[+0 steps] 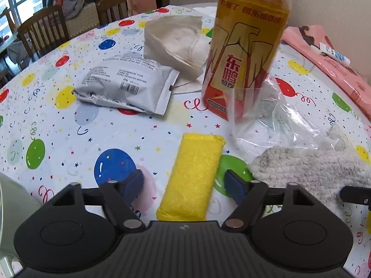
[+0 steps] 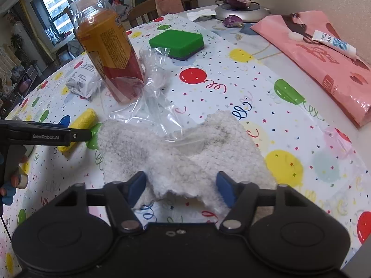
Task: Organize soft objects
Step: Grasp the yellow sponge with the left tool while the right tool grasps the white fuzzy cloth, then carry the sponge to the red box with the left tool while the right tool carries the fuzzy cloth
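Yellow cloth (image 1: 193,176), folded into a long narrow pad, lies flat on the counter (image 1: 69,125) between the blue pads of the left tongs (image 1: 186,186) — the pads stand apart on either side of it with bare tablecloth showing in each gap, so nothing is gripped. Just to its right a fluffy grey-white cloth (image 2: 185,153) lies crumpled, and the right tongs (image 2: 183,188) straddle its near edge, partly open, the pads at the fleece's margins; whether they actually press it I cannot tell. A clear plastic bag (image 2: 150,99) spreads from the fleece's far side up against an upright bottle of amber drink (image 1: 245,53). Beyond the yellow cloth sit a crumpled silver-grey packet (image 1: 125,85) and, touching it, a beige folded cloth (image 1: 176,44). Farther back in the right view rests a green sponge block (image 2: 177,42); a pink bag (image 2: 324,53) carrying a small white tube (image 2: 334,44) lies along the counter's right side — well apart from the cloths.
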Tool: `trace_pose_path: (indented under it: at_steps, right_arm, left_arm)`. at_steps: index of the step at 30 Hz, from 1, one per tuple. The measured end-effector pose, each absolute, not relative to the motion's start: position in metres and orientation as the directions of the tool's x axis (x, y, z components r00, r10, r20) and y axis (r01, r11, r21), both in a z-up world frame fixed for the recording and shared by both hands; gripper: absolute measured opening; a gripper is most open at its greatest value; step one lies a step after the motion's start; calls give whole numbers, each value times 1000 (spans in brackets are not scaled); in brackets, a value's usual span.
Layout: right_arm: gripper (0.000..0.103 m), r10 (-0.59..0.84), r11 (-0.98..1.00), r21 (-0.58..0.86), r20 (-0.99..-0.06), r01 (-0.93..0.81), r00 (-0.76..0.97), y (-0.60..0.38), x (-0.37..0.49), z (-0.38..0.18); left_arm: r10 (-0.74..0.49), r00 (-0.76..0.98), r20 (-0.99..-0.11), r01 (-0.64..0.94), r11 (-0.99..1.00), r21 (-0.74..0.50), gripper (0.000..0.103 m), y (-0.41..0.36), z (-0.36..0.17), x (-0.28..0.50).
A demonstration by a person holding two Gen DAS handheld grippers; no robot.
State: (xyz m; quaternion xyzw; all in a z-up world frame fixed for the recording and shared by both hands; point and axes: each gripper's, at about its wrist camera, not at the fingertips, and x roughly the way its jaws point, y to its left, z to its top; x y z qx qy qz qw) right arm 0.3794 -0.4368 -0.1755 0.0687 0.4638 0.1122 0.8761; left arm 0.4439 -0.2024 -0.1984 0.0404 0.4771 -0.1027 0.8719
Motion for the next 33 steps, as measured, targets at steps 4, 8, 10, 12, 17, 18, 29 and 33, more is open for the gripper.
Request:
trace_pose_path:
  at_steps: [4, 8, 10, 12, 17, 18, 29, 33]
  right_arm:
    - [47, 250, 968, 213, -798, -132, 548, -438, 377, -174]
    - [32, 247, 969, 213, -791, -126, 560, -439, 374, -171]
    - [25, 249, 968, 217, -785, -125, 567, -439, 372, -169]
    - [11, 244, 970, 207, -779, -130, 577, -438, 370, -166]
    - [5, 255, 967, 196, -748, -163, 613, -435, 359, -152]
    - [4, 262, 965, 200, -739, -169, 620, -435, 357, -149]
    - [4, 318, 946, 268, -662, -182, 678, -439, 325, -102]
    - [4, 343, 935, 299, -635, -190, 692, -435, 314, -86]
  left_arm:
    - [-147, 533, -833, 229, 973, -25, 44, -206, -195, 441]
    - [-146, 533, -834, 238, 971, -18, 41, -212, -194, 439]
    - [-150, 531, -834, 243, 970, -20, 41, -214, -193, 438]
    - [-148, 528, -836, 242, 970, -18, 41, -214, -193, 436]
    - [-157, 520, -840, 215, 975, -49, 40, -207, -189, 430]
    - [-157, 519, -840, 209, 976, -54, 40, -205, -188, 429]
    - [-201, 525, -827, 172, 977, -129, 40, -178, -161, 397]
    - [-224, 527, -820, 158, 974, -164, 40, -166, -147, 383]
